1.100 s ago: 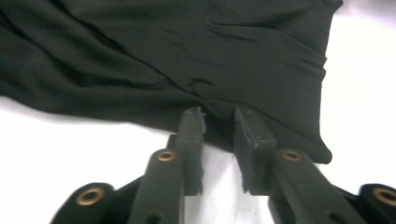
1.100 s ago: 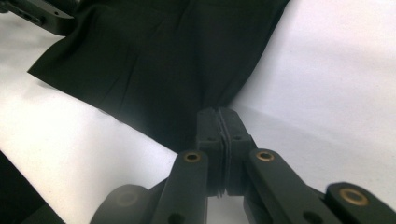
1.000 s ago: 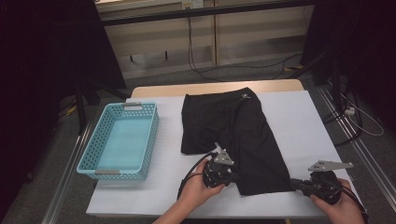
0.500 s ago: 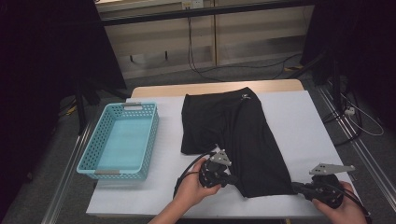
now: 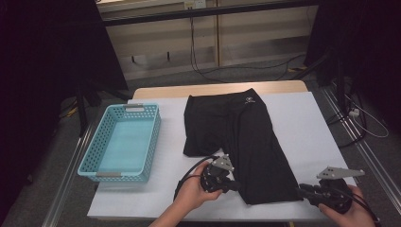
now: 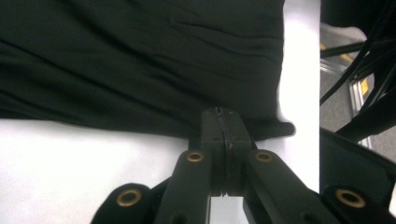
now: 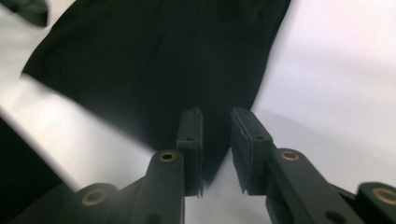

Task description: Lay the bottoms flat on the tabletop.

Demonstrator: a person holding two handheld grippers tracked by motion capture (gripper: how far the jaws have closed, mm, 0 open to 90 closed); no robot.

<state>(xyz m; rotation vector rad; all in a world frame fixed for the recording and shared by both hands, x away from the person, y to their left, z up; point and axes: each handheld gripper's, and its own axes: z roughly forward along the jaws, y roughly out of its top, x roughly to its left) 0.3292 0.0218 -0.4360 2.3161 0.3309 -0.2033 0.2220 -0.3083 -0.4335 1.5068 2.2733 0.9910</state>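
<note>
At the left edge of my worktop sits a light blue basket, its long side running from the near edge toward the far edge. Just right of it, across the middle of the worktop, lie the black shorts. Their long axis runs from the far edge to the near edge: the waistband points to the far edge, and the longer leg reaches down to the near edge, leaning a little toward the near right corner. The other leg is folded shorter and ends about halfway down.

My left gripper lies at the near edge, at the left side of that long leg's hem. Its jaws are almost together, with the hem fabric pinched between the pads; they have just eased open by a sliver, yet the cloth is between them and pressed.

My right gripper lies near the near right corner, at the right side of the same hem. Its jaws stand a little apart and have just been opening; the hem corner lies between them, the pads clear of it.

Against a second ago, my right jaws were closed on the hem and have let go; the shorts lie as they did.
</note>
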